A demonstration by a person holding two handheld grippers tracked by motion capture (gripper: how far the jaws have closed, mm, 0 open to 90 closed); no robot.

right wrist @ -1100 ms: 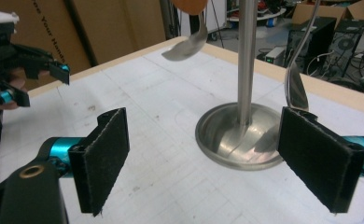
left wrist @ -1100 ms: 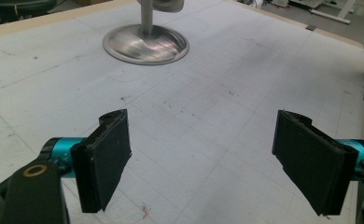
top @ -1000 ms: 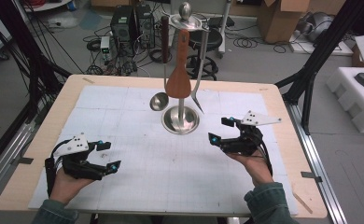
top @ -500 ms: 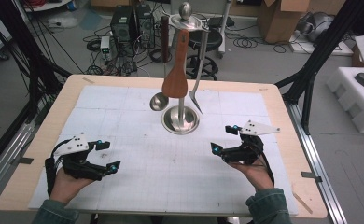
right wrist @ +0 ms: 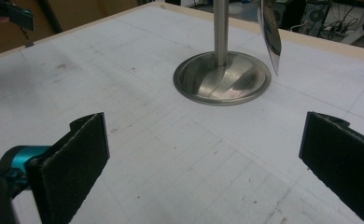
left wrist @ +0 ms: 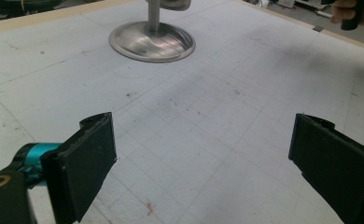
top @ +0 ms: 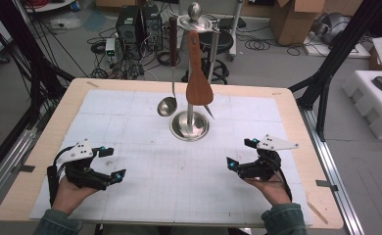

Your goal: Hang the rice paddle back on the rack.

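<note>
Lowered toward the counter, my right gripper has just been opening; both grippers stand wide and empty. Next: reach the ladle hanging left of the stand; left gripper waits.

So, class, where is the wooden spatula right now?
In the high view the wooden spatula hangs from the metal stand at the table's far middle, blade down, with the ladle hanging to its left.

Silver steel stand on a white mat ruled with a faint grey grid; brown wooden spatula; silver ladle with dark handle; black grippers, teal accents; tan table edge.
</note>
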